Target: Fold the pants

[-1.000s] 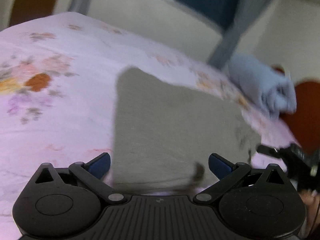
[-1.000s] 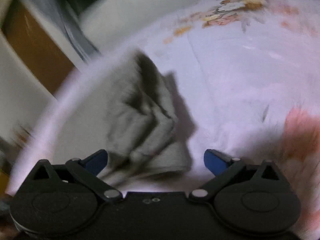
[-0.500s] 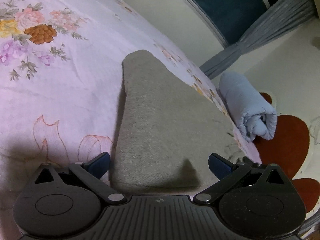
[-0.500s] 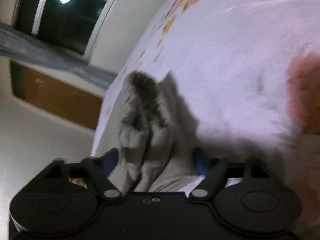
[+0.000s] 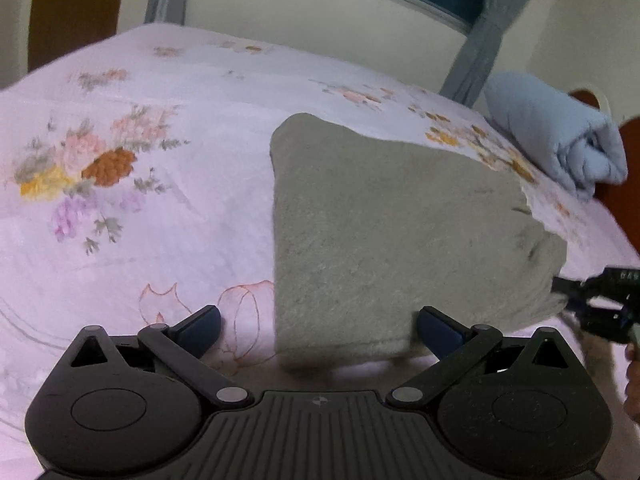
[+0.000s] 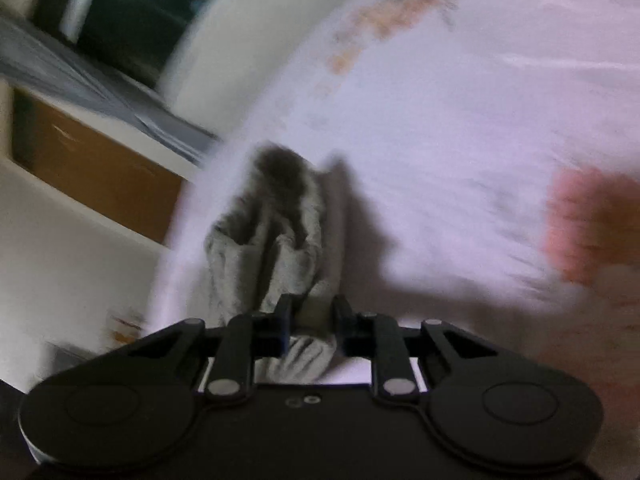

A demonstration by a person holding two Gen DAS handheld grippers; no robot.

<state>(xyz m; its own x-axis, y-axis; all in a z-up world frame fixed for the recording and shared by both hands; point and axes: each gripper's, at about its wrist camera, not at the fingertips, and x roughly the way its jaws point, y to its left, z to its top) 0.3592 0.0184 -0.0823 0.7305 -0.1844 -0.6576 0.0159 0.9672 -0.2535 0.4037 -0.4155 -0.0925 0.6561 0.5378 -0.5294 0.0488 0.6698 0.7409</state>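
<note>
This is looking like a bedroom in a home. A bed [image 5: 160,240] under a pale floral sheet is filling the near view, a rolled blue blanket [image 5: 556,136] is lying at its far right, and grey curtains [image 5: 480,40] are hanging beside a dark window [image 6: 132,12].

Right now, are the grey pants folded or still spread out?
Folded. The pants lie on the bed sheet as a compact layered stack, and the right gripper is pinching its bunched edge.
</note>
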